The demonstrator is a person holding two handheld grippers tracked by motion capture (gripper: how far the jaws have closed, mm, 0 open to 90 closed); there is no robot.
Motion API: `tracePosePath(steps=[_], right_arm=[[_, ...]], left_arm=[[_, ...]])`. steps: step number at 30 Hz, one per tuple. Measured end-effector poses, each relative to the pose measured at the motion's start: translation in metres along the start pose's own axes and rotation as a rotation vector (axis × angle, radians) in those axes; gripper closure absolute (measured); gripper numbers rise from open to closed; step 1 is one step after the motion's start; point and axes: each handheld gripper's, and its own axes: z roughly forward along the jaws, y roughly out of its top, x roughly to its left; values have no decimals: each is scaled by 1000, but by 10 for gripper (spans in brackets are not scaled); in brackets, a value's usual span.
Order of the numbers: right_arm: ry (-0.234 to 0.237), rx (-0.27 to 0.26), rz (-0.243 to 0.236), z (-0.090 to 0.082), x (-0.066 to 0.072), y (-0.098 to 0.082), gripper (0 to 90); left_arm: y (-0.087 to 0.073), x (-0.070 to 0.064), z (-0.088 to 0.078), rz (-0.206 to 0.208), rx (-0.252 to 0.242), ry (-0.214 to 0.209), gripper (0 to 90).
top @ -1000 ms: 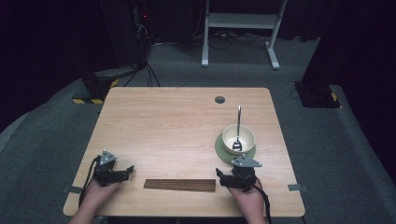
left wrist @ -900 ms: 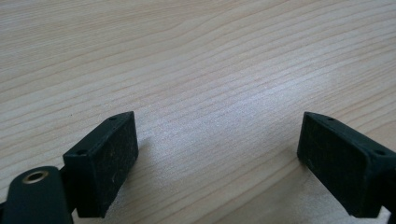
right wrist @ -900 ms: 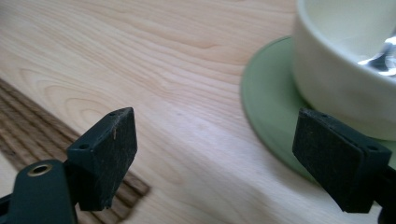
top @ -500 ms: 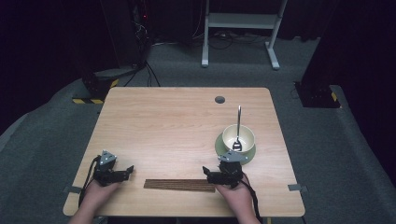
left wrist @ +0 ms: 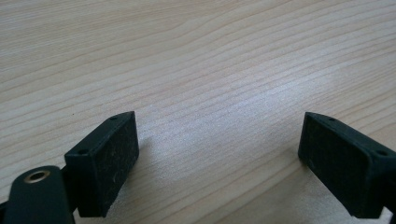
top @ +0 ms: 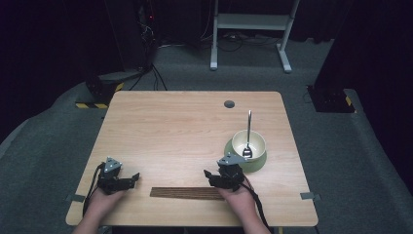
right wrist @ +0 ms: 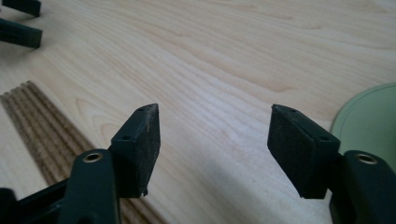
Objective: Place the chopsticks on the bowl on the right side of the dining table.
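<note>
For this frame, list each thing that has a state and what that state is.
Left gripper: jaws open, holding nothing, low over the table.
Right gripper: jaws open, holding nothing.
Bowl: upright on a green plate.
Spoon: standing in the bowl.
Brown slatted mat: flat on the table.

Matt pale wood table point(top: 185, 122), ribbed dark strip point(top: 187, 193), glossy bowl point(top: 249, 143)

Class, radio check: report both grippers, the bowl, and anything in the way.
Left gripper open, empty. Right gripper open, empty, near the brown ridged strip. Bowl on green plate, spoon inside. Nothing blocking.
</note>
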Motion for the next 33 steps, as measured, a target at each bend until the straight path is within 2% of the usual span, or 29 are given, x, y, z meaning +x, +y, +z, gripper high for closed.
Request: tracePosePath(steps=[2, 6, 11, 15, 19, 21, 22, 24, 33], right_arm=[[25, 6, 1, -2, -1, -5, 397], [44, 28, -14, -5, 0, -12, 443], [59, 49, -59, -5, 6, -17, 526], [89, 75, -100, -1, 12, -21, 591], [107, 86, -110, 1, 15, -21, 645], [109, 98, -133, 4, 19, -21, 680], [109, 98, -133, 4, 19, -21, 680], [109, 118, -162, 6, 22, -22, 706], [115, 128, -181, 9, 25, -23, 727]], left_arm=[[0, 0, 0, -1, 0, 1, 122], [0, 0, 0, -3, 0, 5, 123], [0, 0, 0, -4, 0, 2, 122], [0, 0, 0, -3, -1, -3, 122], [0, 1, 0, -1, 0, -5, 122], [0, 1, 0, -1, 0, -6, 122], [0, 1, 0, 0, -1, -6, 122], [0, 1, 0, -1, 0, -5, 119], [1, 0, 1, -1, 0, -3, 118]])
